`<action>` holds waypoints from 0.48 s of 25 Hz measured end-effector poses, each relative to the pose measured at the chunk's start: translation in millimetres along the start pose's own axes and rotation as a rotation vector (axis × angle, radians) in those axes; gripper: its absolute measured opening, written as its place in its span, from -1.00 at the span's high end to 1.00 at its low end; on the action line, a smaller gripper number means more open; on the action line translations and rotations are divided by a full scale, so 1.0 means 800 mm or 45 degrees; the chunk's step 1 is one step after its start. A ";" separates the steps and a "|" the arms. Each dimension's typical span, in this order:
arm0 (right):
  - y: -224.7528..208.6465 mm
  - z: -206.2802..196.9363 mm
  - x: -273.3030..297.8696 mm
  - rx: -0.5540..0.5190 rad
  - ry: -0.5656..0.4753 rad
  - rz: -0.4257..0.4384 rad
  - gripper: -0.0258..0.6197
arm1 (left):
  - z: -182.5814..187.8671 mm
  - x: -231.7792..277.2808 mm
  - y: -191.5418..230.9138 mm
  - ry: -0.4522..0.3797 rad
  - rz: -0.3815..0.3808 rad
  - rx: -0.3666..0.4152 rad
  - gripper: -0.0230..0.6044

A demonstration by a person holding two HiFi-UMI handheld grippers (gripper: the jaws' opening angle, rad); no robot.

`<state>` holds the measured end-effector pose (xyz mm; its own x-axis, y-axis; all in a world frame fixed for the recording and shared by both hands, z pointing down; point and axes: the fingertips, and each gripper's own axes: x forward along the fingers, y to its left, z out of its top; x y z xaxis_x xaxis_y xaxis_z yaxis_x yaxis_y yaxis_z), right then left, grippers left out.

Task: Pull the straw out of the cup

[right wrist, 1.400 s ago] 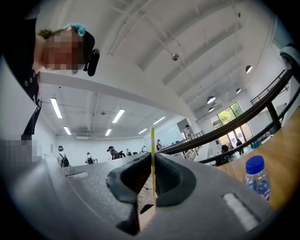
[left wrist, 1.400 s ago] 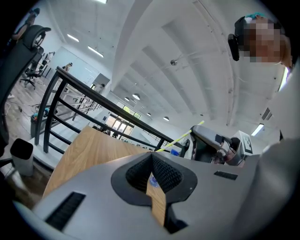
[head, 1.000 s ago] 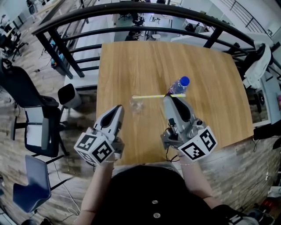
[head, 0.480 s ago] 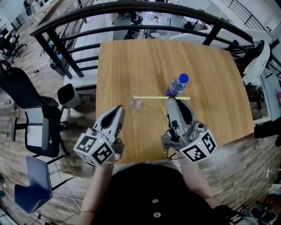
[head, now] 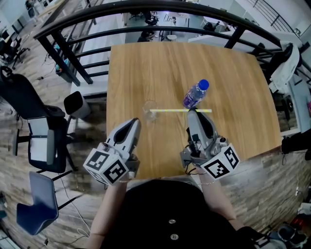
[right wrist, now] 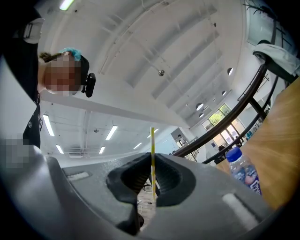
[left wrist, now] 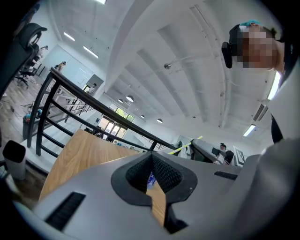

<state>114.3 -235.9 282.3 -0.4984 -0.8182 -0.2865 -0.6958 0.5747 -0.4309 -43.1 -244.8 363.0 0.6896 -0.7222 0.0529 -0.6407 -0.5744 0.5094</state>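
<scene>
Your head view is bright and evenly lit, with only faint shadows on the wooden table (head: 146,73); its edges bow hard, curving the railing (head: 146,8). Your gripper views show glowing ceiling strip lights (right wrist: 111,132), dark vignetted corners and soft nearby surfaces.

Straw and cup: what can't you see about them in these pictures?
- Head view: the clear cup is small and faint, so it is impossible to tell whether the left end of the straw is inside it or just out.
- Right gripper view: the right gripper hides the cup behind its own body.
- Left gripper view: the left gripper blocks the cup with its body too.
</scene>
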 end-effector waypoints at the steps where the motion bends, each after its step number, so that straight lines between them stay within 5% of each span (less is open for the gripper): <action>1: -0.001 -0.003 -0.001 -0.004 0.012 0.001 0.85 | -0.002 0.001 0.001 0.003 0.002 0.005 0.88; 12: -0.001 -0.022 -0.007 0.005 0.087 0.005 0.85 | -0.030 0.002 -0.001 0.082 0.009 0.020 0.88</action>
<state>108.1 -231.5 299.6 -0.5355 -0.8128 -0.2295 -0.6915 0.5779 -0.4333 -33.4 -235.8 383.5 0.7052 -0.7001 0.1119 -0.6505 -0.5761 0.4950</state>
